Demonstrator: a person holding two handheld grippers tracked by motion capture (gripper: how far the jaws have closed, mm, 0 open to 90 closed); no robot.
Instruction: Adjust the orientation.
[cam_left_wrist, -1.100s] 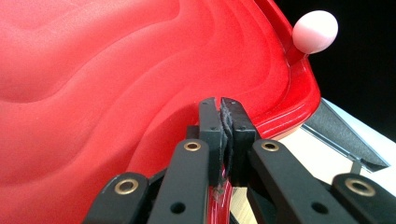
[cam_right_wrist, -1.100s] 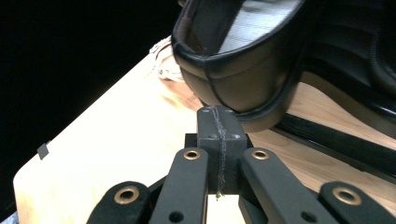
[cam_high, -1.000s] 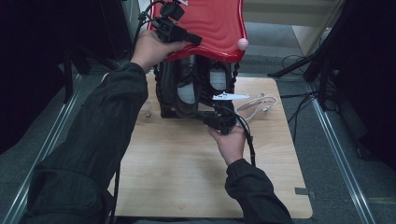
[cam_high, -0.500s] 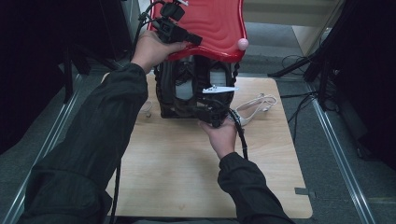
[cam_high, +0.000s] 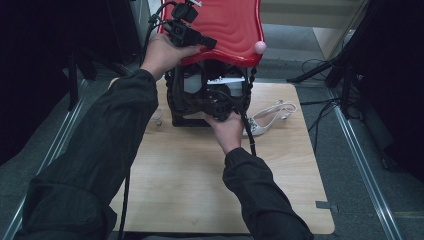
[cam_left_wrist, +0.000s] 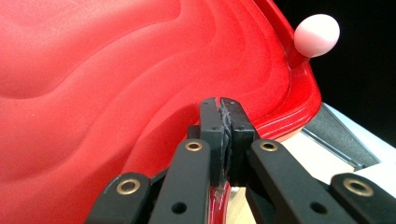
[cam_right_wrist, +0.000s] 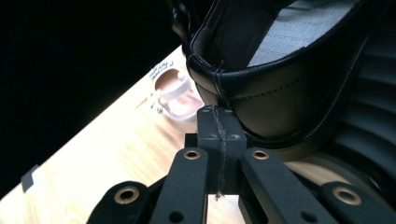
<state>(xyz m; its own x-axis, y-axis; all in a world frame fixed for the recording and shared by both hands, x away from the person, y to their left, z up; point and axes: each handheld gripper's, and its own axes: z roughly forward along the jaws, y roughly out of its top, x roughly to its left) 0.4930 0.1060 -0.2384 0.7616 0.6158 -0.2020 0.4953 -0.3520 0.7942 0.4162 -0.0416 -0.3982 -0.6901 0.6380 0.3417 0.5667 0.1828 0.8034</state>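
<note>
A glossy red lid (cam_high: 227, 27) with a pink knob (cam_high: 260, 47) at its corner is held raised over a black case (cam_high: 176, 102). My left gripper (cam_high: 210, 44) is shut on the lid's front rim; in the left gripper view its jaws (cam_left_wrist: 223, 109) pinch the red edge (cam_left_wrist: 116, 93). My right gripper (cam_high: 218, 94) reaches into the case opening below the lid. Its jaws (cam_right_wrist: 217, 112) are shut just under the rim of a black shoe (cam_right_wrist: 280, 93) lying in the case. A thin thread runs from the jaw tips to that rim.
The case stands at the back of a wooden board (cam_high: 200, 175). A white strappy sandal (cam_high: 270, 116) lies to the right of the case, and a pale shoe (cam_right_wrist: 175, 95) rests on the board to its left. Metal rails and cables run along both sides.
My right hand has moved forward and a little up, from the board in front of the case into its opening. The left hand and the raised lid have stayed put.
</note>
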